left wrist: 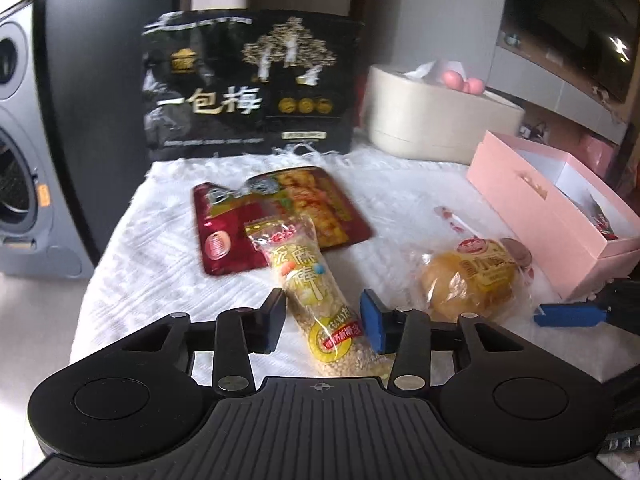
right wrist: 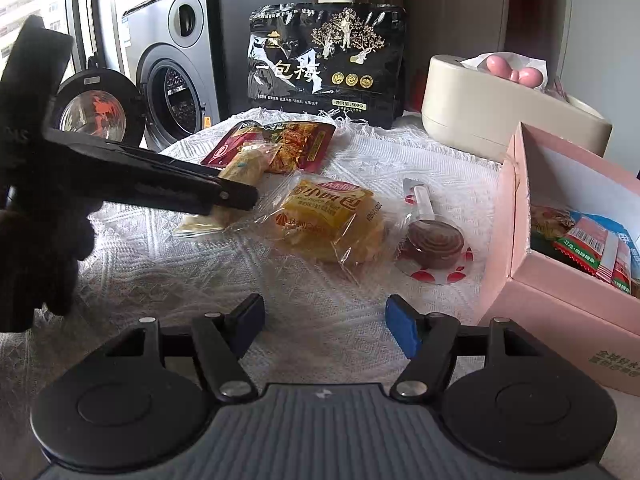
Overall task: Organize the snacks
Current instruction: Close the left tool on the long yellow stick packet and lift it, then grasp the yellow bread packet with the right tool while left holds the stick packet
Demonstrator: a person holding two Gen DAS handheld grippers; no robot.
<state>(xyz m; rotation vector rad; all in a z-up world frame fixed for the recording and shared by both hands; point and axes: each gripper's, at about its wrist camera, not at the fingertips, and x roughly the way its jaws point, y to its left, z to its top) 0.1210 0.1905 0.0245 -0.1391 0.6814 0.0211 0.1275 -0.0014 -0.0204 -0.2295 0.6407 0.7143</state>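
1. On the tabletop, spread with a white textured cloth, the loose snacks lie in a group: a puffed-grain stick pack, a red pouch partly beneath its far end, a wrapped bun and a wrapped chocolate lollipop.
2. The pink box stands open at the right edge and already holds several packets; it is judged to be the destination.
3. The left gripper straddles the near end of the stick pack. Its jaws are set narrow, with the blue pads at the wrapper. Whether they press firmly or only brush the film cannot be told, because the left wrist view is blurred.
4. The right gripper hovers over bare cloth with its jaws wide and nothing between them.
5. Risk, slip: the grip sits near one end of a long pack, so the free end may droop and pull the smooth film out of the pads during the lift.
6. Risk, crushing: a tighter squeeze could break the brittle puffed contents.
7. Risk, dragging: the far end rests on the red pouch, so a low sweep could shift that pouch or snag the cloth.
8. Risk, collision: the bun and lollipop lie between the stick pack and the box, so a low carry could knock them, and the long pack could catch the box wall.
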